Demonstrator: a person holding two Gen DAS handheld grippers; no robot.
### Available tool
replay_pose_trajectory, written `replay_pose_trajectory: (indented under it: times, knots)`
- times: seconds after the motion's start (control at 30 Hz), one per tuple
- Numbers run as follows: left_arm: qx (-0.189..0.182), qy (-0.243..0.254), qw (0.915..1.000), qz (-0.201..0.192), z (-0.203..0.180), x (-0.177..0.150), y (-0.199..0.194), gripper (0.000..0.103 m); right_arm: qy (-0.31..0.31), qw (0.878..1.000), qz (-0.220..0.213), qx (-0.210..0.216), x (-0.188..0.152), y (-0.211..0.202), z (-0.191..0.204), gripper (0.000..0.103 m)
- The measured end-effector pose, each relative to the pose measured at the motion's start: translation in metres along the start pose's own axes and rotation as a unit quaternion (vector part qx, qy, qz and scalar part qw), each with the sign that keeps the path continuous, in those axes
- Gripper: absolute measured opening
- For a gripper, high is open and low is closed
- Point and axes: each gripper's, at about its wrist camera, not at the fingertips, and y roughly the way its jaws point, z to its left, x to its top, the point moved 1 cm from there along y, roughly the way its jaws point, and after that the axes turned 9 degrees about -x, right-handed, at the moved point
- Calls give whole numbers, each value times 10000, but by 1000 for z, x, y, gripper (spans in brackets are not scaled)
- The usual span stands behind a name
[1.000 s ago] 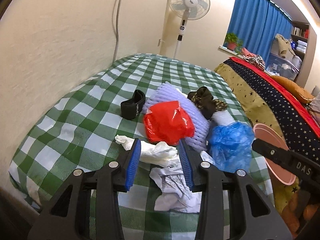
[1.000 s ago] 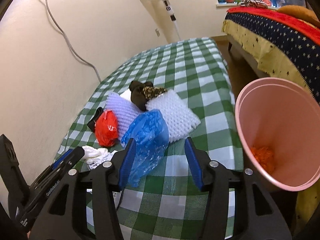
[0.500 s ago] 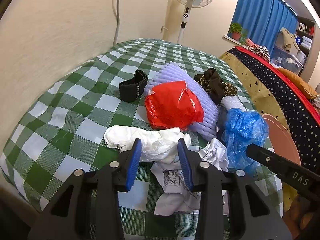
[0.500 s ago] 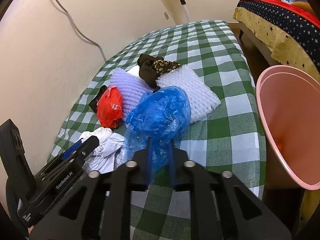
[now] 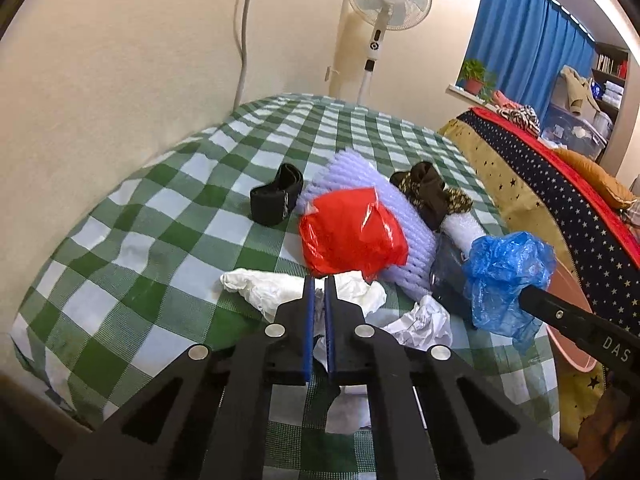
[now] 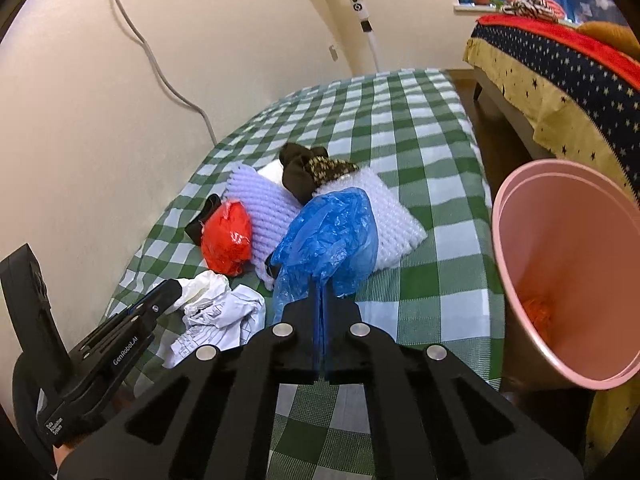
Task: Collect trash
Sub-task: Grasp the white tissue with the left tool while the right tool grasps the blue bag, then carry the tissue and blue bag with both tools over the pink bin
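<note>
The right gripper clenched the crinkly blue plastic bag; light, slippery, best pinched at bunched folds. The left gripper had just closed on soft crumpled white tissue.

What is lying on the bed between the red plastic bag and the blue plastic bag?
In the right wrist view, a lilac ribbed foam pad lies between the red bag and the blue bag.

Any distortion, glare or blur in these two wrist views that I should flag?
Left wrist view: strong fisheye bending of the checked bedspread, dark vignette corners, a bright glare arc top right, glossy highlights on the red bag. Right wrist view: same barrel distortion and vignette, the pink bin stretched at the edge, otherwise sharp and evenly lit.
</note>
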Motion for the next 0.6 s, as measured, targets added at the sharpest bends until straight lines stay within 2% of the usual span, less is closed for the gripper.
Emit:
replay_pose_trajectory:
  times: [0.6]
  knots:
    - [-37,238,9988,-432,-12,14,-29,4,110,9991,-389,-131,5,-39,-12,1]
